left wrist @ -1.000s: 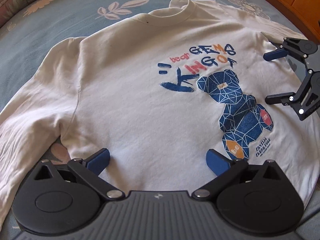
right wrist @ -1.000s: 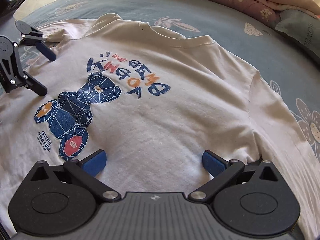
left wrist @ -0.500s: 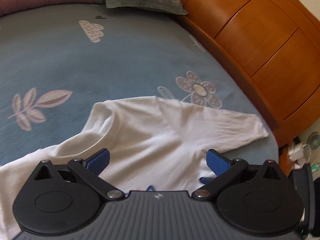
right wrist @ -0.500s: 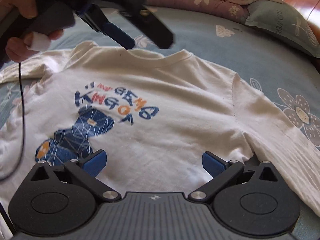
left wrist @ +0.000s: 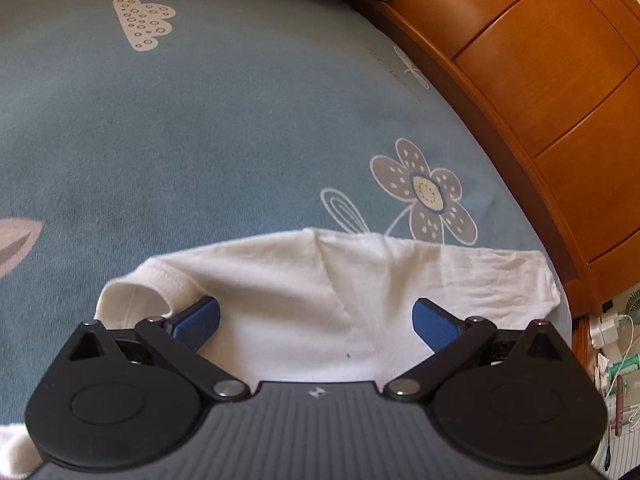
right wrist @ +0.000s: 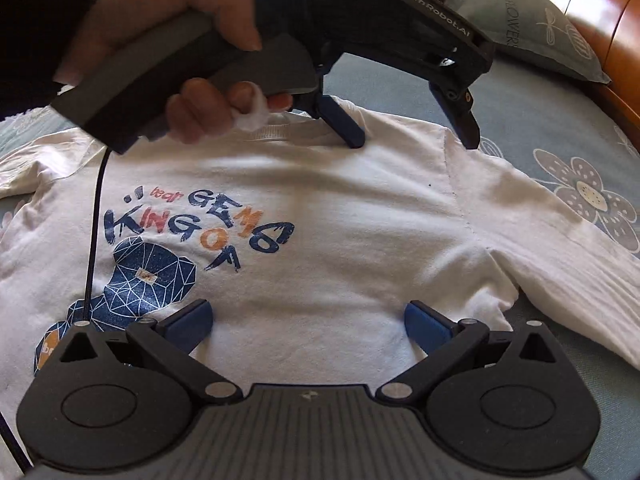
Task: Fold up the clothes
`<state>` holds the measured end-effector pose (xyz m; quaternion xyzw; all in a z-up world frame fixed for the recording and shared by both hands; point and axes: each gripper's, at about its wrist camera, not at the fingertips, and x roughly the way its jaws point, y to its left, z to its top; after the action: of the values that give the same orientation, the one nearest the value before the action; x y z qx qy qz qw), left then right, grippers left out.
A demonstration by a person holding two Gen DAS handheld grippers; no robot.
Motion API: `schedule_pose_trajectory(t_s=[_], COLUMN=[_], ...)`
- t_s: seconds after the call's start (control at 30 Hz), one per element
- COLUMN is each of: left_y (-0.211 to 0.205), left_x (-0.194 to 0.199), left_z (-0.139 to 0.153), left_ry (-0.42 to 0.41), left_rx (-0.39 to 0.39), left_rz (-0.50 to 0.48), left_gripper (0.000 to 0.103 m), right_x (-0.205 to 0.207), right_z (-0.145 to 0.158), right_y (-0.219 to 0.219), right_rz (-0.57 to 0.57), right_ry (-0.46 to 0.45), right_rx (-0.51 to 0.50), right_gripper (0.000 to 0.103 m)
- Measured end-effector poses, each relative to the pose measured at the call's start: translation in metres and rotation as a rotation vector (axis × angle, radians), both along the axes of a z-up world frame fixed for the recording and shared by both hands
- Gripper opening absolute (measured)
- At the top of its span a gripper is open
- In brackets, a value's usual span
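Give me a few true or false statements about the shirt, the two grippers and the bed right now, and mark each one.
1. The white shirt lies print side up on the bed sheet. True.
2. The left gripper is clamped on a sleeve. False: its jaws are open at the shoulder beside the collar.
3. The right gripper is open over the shirt's lower part. True.
4. The shirt is folded in half. False: it lies spread out flat.
5. A pillow lies near the wooden headboard. True.
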<state>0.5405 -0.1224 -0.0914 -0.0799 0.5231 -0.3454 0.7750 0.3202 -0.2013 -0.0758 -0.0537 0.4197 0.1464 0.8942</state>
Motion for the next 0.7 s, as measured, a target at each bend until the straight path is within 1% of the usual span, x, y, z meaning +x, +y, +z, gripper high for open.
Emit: schedule_pose_trajectory(t_s=[0.07,0.2,0.33,0.43,0.57,0.7], left_y=[-0.003,0.002,0.025,0.049,0.082,0.113], left_x=[0.005,-0.004,-0.029,-0.051,-0.077,-0.097], left_z=[0.002,0.011,0.030,0.038,0.045,0.038], left_ry=[-0.003,-0.016,-0.071,-0.082,-0.081,-0.023], left_rx=[-0.005,-0.025,-0.008,0.010,0.053,0.053], left_rz=[0.009,0.011,0.008,0.026,0.080,0.187], left_gripper=[0.102,0.102,0.102,0.102,0.102,0.102], right_x=[-0.001,-0.002,0.001,0.000,0.002,0.004], right_z=[-0.001,-0.002,-0.001,-0.002,0.000,0.001], right_y=[-0.001,-0.001,-0.002,-0.003,-0.003,-0.004], right_rz=[-0.002,0.002,0.014,0.030,0.037,0.048], right_ry=[-0.009,-0.018,-0.007,-0.018,-0.002,0.015], right_rx=[0.006,0.007,0.014,0.020,0.024,0.027], right_gripper=[0.103,0.103,0.103,0.103,0.103,0.103])
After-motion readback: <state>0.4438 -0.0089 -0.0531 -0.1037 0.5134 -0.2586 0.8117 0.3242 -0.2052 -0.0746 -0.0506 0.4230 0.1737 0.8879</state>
